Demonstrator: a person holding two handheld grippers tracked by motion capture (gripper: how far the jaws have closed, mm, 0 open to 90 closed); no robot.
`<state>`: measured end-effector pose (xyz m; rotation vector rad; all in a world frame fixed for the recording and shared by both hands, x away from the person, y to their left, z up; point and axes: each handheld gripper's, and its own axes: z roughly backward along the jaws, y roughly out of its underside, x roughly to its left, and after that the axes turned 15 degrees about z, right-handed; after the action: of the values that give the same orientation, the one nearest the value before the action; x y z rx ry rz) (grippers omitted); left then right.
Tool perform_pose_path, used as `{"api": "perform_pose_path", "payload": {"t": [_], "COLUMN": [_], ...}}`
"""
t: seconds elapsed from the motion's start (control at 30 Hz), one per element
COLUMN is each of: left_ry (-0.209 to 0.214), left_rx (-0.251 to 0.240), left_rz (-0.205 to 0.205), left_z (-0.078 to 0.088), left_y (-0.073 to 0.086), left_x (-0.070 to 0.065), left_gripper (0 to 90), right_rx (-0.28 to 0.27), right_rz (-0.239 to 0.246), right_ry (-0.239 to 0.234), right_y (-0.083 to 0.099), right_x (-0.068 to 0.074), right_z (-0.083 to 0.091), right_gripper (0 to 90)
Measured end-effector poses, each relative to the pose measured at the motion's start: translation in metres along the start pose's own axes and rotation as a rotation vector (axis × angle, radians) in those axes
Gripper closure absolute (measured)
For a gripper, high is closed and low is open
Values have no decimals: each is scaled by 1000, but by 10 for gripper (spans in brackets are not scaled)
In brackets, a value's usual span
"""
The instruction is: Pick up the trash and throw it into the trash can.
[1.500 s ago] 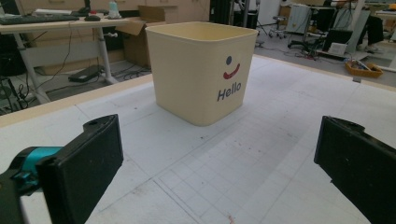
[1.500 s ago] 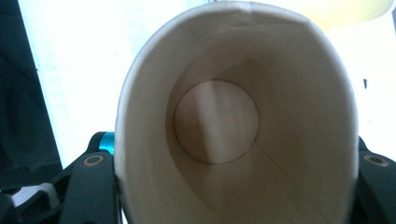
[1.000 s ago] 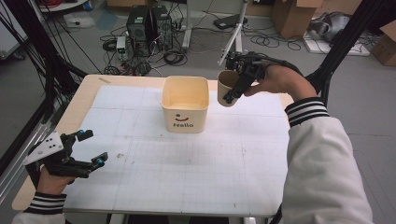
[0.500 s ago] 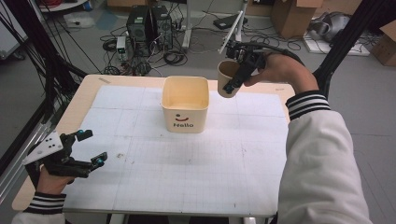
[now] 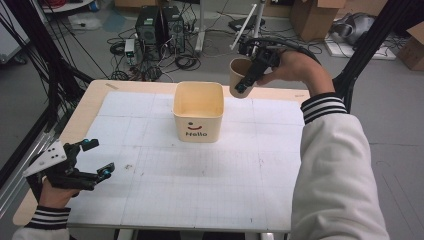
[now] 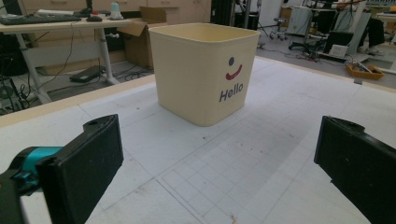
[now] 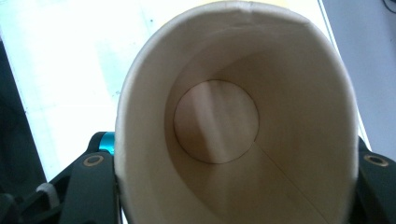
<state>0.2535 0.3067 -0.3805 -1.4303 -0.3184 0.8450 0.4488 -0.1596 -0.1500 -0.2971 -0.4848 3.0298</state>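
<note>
Nearest me, at the table's front-left corner, my left gripper (image 5: 95, 160) hovers just above the white grid mat (image 5: 200, 190), jaws spread wide with nothing between them. In the left gripper view, the two black jaws frame bare mat, with the cream tub (image 6: 203, 70) standing beyond them.

Mid-table: the tub (image 5: 198, 111) sits upright on the mat — square, open-topped, its front printed with a smiley and "Hello". No contents can be made out inside.

Farthest: my right gripper (image 5: 248, 75) holds a brown paper cup (image 5: 240, 76) in the air over the table's far edge, just beside the tub's far-right corner and apart from it. The jaws clamp the cup's wall on both sides. In the right gripper view, the cup (image 7: 233, 126) is seen mouth-on — empty, round base plain, slightly squeezed to an oval.
</note>
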Motion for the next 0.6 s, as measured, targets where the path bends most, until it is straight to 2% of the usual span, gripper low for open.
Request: {"api": "perform_pose_path", "payload": {"t": [0.27,0.4,0.6], "left_ry": [3,3,3], "left_rx": [-3,-4,-3], "left_rz": [1,0,0], "left_z": [0,0,0], "left_y": [0,0,0], "left_x": [0,0,-1], "left_gripper": [17,18,17], "right_rx": [-12,-15,-18], "right_rz": [-15,-36,-37], "right_ry": [11,12,19], "right_y": [-11,-16,-28], "right_x": [-10,-16,-24], "right_z": [-10,-12,-13], "right_gripper": [344,344,344]}}
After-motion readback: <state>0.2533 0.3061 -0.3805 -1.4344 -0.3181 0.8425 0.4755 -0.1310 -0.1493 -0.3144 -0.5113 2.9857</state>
